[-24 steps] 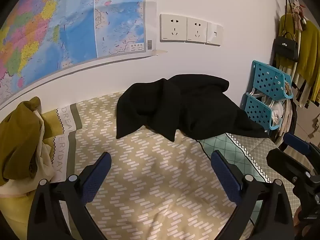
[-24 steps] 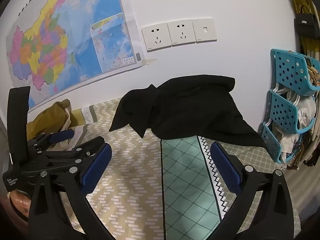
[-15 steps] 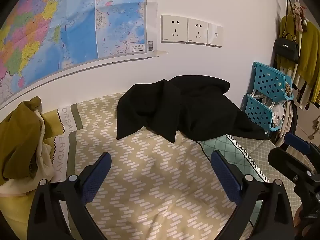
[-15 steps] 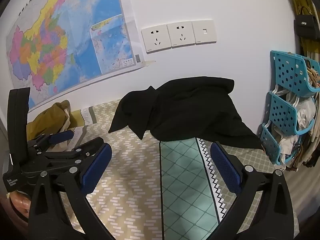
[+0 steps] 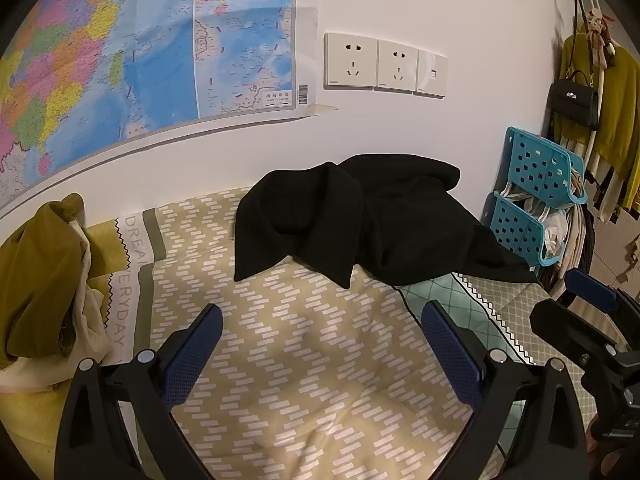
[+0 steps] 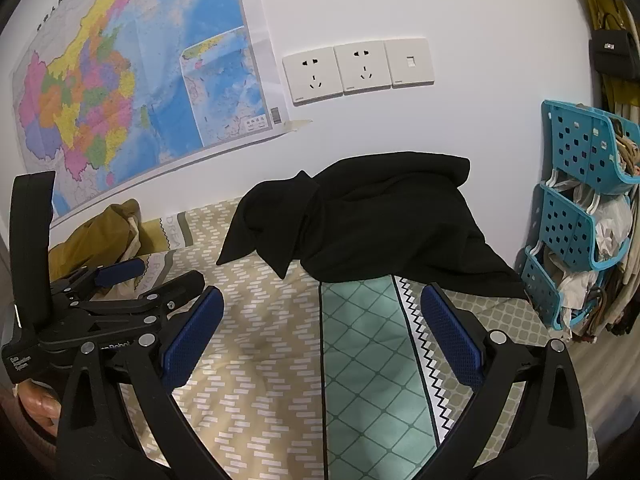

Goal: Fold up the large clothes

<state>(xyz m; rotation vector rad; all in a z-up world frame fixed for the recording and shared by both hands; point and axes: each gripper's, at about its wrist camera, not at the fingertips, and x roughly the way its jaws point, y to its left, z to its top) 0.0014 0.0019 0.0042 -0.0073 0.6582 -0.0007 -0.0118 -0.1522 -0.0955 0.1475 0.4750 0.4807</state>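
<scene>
A crumpled black garment (image 5: 360,220) (image 6: 360,220) lies heaped at the far side of the patterned bedspread (image 5: 300,360) (image 6: 260,380), against the white wall. My left gripper (image 5: 320,332) hovers open over the bedspread, well short of the garment, nothing between its blue pads (image 5: 192,356). My right gripper (image 6: 320,320) is also open and empty, a little to the right, short of the garment's near edge. Each gripper shows in the other's view: the right gripper (image 5: 580,320) at the right edge, the left gripper (image 6: 132,288) at the left edge.
A mustard and cream pile of clothes (image 5: 44,280) (image 6: 100,236) sits at the bed's left end. Blue plastic baskets (image 5: 536,196) (image 6: 580,200) with hangers stand right of the bed. A map (image 5: 140,48) and wall sockets (image 5: 384,64) are above; hanging clothes and a black bag (image 5: 576,100) at far right.
Both views shifted only slightly; the grippers stayed wide open and the black garment did not move.
</scene>
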